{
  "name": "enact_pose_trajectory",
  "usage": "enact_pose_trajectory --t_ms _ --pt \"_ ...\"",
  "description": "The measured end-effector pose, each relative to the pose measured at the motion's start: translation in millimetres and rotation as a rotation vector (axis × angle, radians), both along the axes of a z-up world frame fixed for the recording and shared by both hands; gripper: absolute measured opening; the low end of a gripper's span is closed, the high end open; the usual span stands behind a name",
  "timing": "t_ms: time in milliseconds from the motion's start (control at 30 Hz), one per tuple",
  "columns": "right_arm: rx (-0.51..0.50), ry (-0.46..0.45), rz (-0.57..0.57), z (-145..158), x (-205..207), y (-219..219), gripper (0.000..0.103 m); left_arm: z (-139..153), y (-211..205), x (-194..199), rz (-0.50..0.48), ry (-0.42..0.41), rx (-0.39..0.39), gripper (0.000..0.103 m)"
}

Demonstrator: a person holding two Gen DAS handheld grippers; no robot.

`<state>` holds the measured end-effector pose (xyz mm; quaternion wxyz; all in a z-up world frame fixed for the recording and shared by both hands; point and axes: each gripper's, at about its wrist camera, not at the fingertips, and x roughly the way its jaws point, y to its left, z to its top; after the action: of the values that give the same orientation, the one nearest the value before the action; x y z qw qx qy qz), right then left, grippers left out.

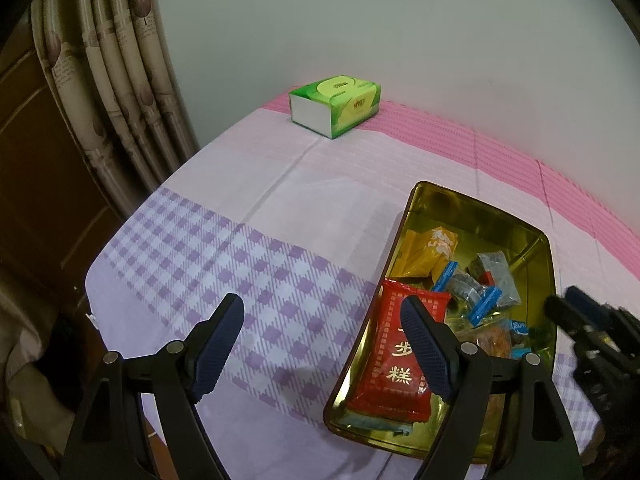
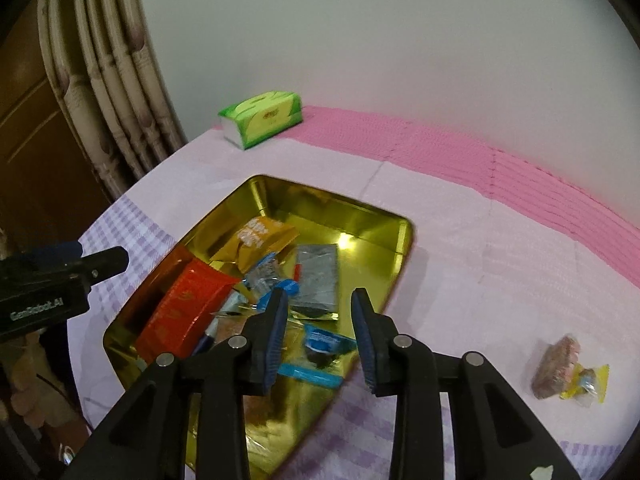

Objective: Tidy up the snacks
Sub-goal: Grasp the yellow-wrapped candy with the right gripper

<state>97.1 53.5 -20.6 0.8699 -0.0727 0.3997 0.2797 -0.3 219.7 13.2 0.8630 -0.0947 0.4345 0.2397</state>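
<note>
A gold tin tray [image 1: 536,248] [image 2: 360,224] lies on the checked tablecloth and holds several snacks: a red packet [image 1: 396,344] [image 2: 180,304], a yellow packet [image 1: 428,252] [image 2: 260,240], a silver packet [image 2: 316,280] and blue-wrapped sweets [image 2: 324,344]. My left gripper [image 1: 320,304] hovers open over the tray's left rim, with nothing between its fingers. My right gripper [image 2: 320,294] hangs above the tray's near right part. Its jaws stand a little apart and grip nothing. Two loose snacks, a brownish one [image 2: 556,368] and a yellow-wrapped one [image 2: 588,384], lie on the cloth to the tray's right.
A green tissue pack [image 1: 336,104] [image 2: 264,118] sits at the table's far side by the wall. Curtains [image 1: 120,80] hang beyond the table's left edge. A pink stripe of cloth [image 2: 520,184] runs along the back.
</note>
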Motion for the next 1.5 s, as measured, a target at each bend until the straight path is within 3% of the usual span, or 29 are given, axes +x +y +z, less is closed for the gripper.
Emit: enact_pose_trajectory --t_ms 367,733,1167,1500 --pt "-0.002 -0.017 -0.264 10.9 19.1 -116.7 0.037 -1.5 -1.7 0.9 -0.008 0.005 0.010 0.081" --pt "-0.030 0.025 -0.497 -16.2 32.5 -214.9 0.044 -6.5 -6.5 3.8 -0.016 0.013 0.036 0.081" --pt "0.022 0.093 -0.485 -50.8 43.5 -236.8 0.047 -10.8 -19.6 7.5 -0.054 0.019 0.062 0.081" --pt "0.037 0.067 -0.439 -58.4 43.3 -238.3 0.036 3.3 -57.7 23.0 -0.144 0.015 0.102 0.081"
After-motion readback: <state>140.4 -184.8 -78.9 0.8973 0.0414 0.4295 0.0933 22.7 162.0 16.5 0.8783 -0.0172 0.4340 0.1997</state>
